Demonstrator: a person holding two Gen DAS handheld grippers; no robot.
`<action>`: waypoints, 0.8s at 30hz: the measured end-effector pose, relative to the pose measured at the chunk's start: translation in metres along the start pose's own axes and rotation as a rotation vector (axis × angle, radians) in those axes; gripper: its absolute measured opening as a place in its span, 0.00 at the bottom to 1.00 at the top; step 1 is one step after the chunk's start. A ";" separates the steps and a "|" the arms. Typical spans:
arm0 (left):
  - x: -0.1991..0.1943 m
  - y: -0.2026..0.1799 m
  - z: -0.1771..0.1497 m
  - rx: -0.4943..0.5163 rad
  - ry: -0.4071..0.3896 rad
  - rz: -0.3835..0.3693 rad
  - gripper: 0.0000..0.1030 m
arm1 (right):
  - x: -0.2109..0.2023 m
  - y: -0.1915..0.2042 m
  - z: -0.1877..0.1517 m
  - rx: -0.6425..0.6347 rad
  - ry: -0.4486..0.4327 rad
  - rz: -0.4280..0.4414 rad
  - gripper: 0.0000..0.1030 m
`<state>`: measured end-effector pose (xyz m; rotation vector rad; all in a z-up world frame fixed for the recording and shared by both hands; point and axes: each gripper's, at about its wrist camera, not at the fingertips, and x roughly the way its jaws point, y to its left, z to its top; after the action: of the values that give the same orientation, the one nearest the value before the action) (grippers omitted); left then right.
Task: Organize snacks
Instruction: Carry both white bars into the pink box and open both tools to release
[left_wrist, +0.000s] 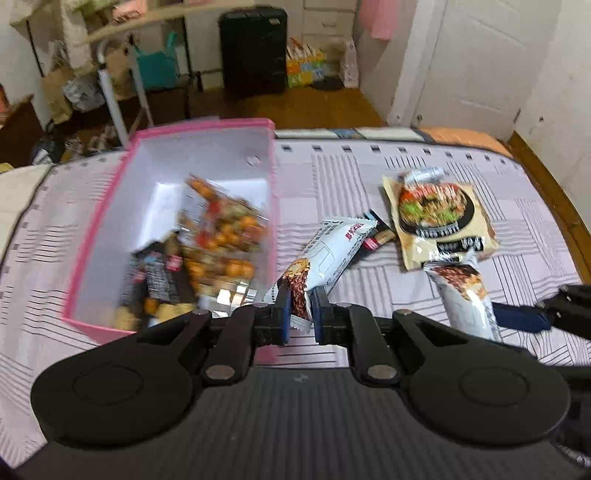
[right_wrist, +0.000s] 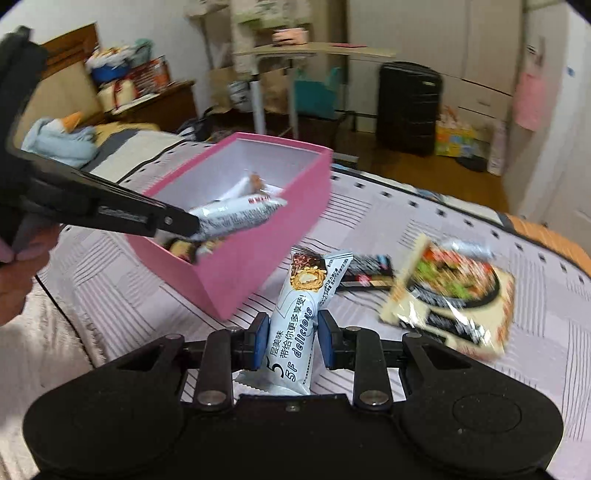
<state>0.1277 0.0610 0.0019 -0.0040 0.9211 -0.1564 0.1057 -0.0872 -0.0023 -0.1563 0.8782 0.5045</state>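
Two grippers working beside the pink box (right_wrist: 258, 236); left gripper (left_wrist: 299, 314) clamping a white bar (left_wrist: 325, 254) over the box's near rim; right gripper (right_wrist: 291, 339) pinching another white bar (right_wrist: 295, 325) just outside; noodle packet (right_wrist: 454, 295), blurred, probably lying farther right.

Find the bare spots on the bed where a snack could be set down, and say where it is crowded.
Free: the sheet between the pink box and the noodle pack, and the sheet left of the box. Crowded: the box's near end, and the patch between box and noodle pack where a dark bar lies.
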 end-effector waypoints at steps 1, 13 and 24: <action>-0.008 0.006 0.001 -0.008 -0.010 0.006 0.11 | 0.000 0.006 0.008 -0.021 0.003 0.009 0.32; -0.057 0.094 0.010 -0.157 -0.090 0.070 0.11 | 0.035 0.060 0.106 -0.175 0.130 0.073 0.31; 0.002 0.127 0.006 -0.261 -0.026 0.111 0.11 | 0.096 0.083 0.123 -0.368 0.171 0.139 0.31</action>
<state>0.1510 0.1858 -0.0049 -0.1962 0.9084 0.0675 0.2023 0.0605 0.0086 -0.4826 0.9609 0.7896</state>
